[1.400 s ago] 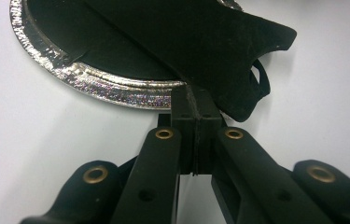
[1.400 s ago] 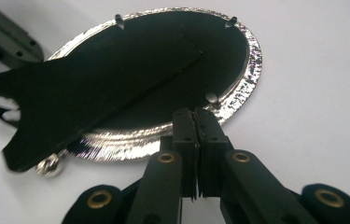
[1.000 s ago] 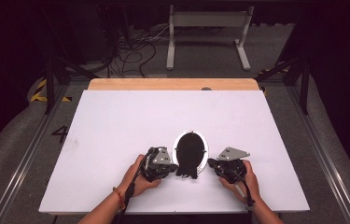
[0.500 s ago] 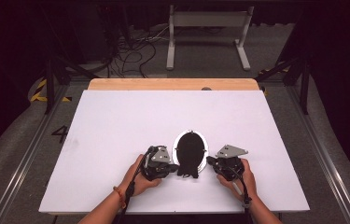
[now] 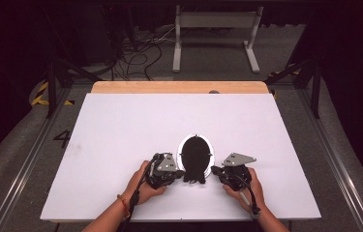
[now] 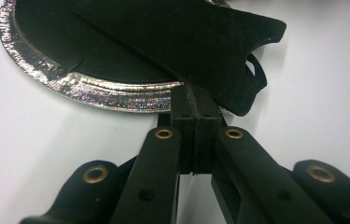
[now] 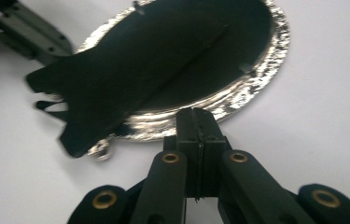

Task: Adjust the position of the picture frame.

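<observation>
An oval silver-rimmed tray (image 5: 212,154) lies on the white table near the front edge, with a black cloth (image 5: 194,157) draped in it and spilling over its near end. My left gripper (image 5: 183,173) rests at the tray's left near side, my right gripper (image 5: 214,169) at its right near side. In the left gripper view the jaws (image 6: 196,100) are shut, their tips at the rim (image 6: 93,88) just under the cloth's edge (image 6: 163,37); whether cloth is pinched is unclear. In the right gripper view the shut jaws (image 7: 196,114) touch the rim (image 7: 256,79), beside the cloth (image 7: 130,74).
The white board (image 5: 121,130) reaches far to the back and both sides. A wooden strip (image 5: 179,87) borders its far edge. Beyond it on the floor are cables (image 5: 135,53) and a white metal stand (image 5: 215,24). A person's hands hold both grippers from the near edge.
</observation>
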